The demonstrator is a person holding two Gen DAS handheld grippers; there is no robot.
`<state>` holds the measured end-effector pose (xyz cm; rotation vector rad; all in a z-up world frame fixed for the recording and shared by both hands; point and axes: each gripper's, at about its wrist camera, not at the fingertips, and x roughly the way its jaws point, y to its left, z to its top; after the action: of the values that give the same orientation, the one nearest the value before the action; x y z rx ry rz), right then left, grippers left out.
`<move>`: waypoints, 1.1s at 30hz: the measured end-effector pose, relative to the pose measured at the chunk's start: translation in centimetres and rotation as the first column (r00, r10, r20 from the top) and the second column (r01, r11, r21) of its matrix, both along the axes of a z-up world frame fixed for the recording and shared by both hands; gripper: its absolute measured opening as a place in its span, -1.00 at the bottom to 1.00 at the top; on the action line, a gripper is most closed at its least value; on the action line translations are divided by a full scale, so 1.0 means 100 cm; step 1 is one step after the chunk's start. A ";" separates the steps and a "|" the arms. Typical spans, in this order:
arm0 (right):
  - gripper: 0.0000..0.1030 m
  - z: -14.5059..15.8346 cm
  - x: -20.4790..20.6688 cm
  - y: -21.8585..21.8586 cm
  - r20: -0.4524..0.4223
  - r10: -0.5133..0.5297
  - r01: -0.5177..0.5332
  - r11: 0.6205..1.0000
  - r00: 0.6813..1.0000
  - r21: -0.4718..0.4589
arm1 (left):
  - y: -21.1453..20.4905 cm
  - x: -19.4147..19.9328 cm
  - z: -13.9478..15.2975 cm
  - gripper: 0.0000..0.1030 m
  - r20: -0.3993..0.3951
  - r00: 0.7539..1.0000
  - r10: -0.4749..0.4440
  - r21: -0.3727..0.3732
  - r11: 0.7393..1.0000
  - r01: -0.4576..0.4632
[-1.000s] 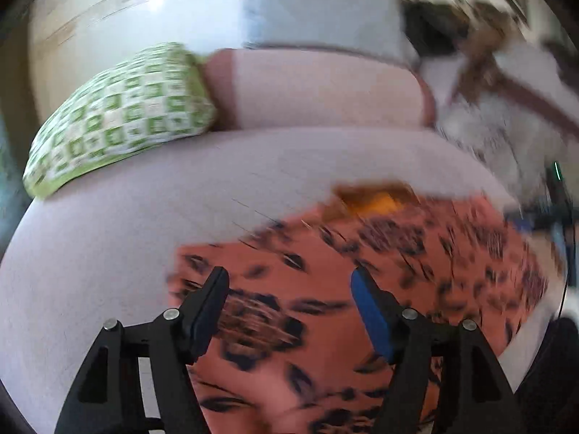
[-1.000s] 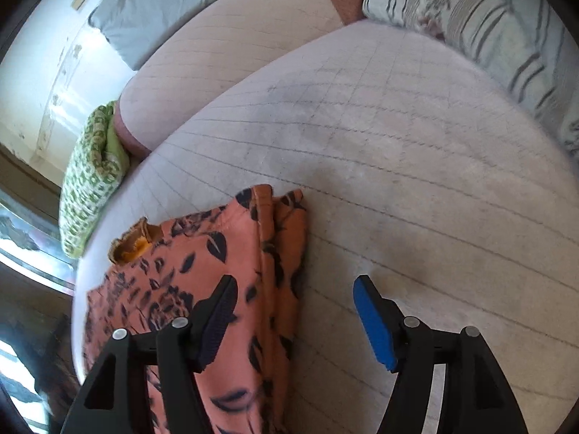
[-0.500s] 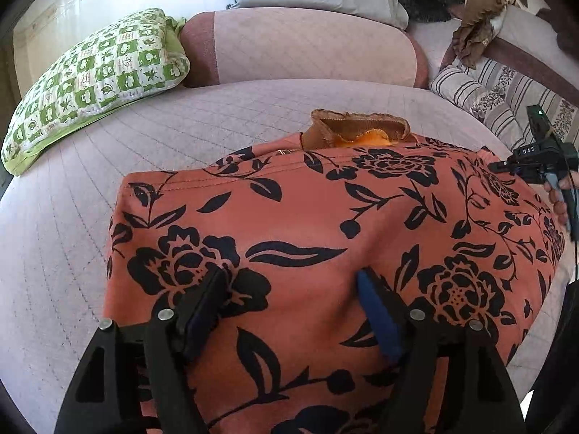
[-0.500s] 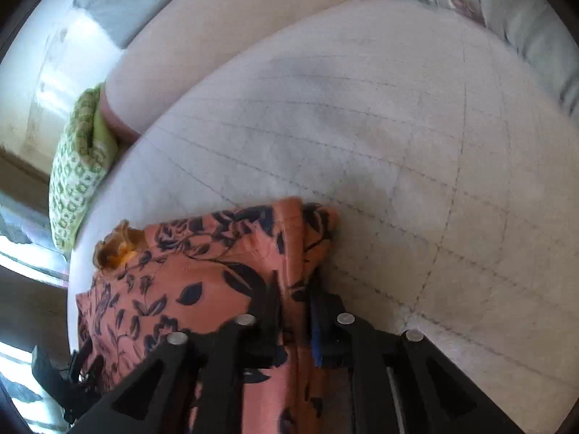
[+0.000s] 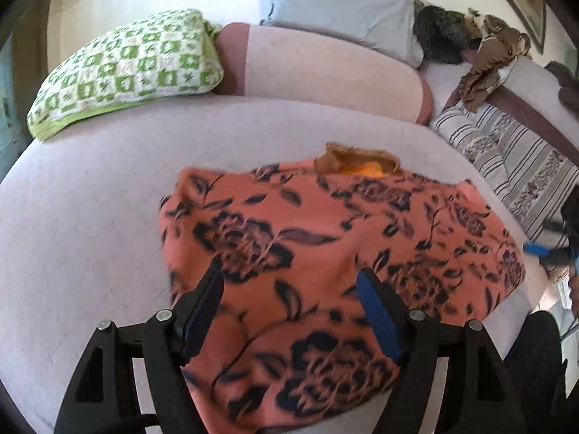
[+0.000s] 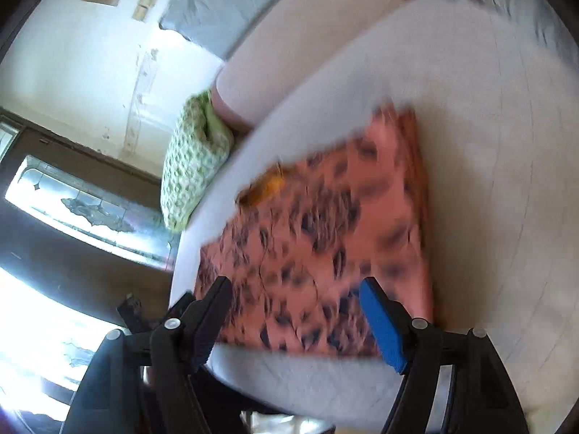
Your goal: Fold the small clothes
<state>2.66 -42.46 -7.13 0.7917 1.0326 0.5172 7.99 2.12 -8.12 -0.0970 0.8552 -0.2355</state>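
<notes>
A salmon-orange garment [image 5: 325, 253] with a dark flower print lies folded on the pale quilted bed [image 5: 90, 217], with a yellow-brown collar [image 5: 358, 166] at its far edge. My left gripper [image 5: 289, 282] hovers open over the garment's near part, with nothing pinched between its pads. In the right wrist view the same garment [image 6: 325, 235] is blurred. My right gripper [image 6: 295, 289] stands over its near edge, its jaws opening and no cloth held between them. The right gripper [image 5: 550, 253] also shows at the far right of the left wrist view.
A green-and-white checked pillow [image 5: 126, 68], a pink bolster [image 5: 325, 68] and a grey pillow [image 5: 343, 3] line the back of the bed. A striped cushion [image 5: 514, 159] and brown clothes [image 5: 488, 58] lie at the right. The bed's near edge [image 6: 289, 379] drops off below the right gripper.
Half a second ago the right gripper was shut on the garment's edge; it has let go, spread wide and drawn back. The left gripper has drawn back a little from the garment, still open.
</notes>
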 end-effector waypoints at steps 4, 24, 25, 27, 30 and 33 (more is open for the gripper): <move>0.47 -0.032 -0.012 -0.014 -0.111 -0.081 0.084 0.996 0.990 0.021 | 0.005 -0.009 -0.001 0.48 -0.013 1.000 0.011 -0.006 1.000 -0.011; -0.02 -0.040 0.060 -0.029 -0.132 -0.104 0.079 0.980 0.986 -0.182 | -0.035 0.004 0.004 0.48 -0.027 0.998 -0.060 -0.002 0.998 0.060; 0.06 -0.048 0.060 -0.027 -0.132 -0.098 0.081 0.988 0.986 -0.131 | -0.035 0.005 0.002 0.48 -0.033 0.998 -0.059 0.002 0.998 0.059; -0.38 -0.044 0.060 -0.023 -0.111 -0.087 0.069 0.985 0.990 -0.160 | -0.035 0.005 0.000 0.48 -0.040 0.998 -0.055 0.002 0.998 0.056; -0.72 -0.022 0.054 -0.021 -0.059 -0.131 0.119 0.978 0.990 -0.170 | -0.034 0.003 -0.002 0.48 -0.044 0.998 -0.052 0.001 0.999 0.052; -0.72 -0.024 0.050 -0.019 -0.078 -0.173 0.152 0.962 0.982 -0.226 | -0.031 0.002 -0.004 0.48 -0.041 0.998 -0.038 0.000 0.999 0.038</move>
<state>7.70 -44.33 -9.52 0.7028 1.0829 0.2209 8.17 -0.99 -8.51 -0.0851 0.8989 -0.2699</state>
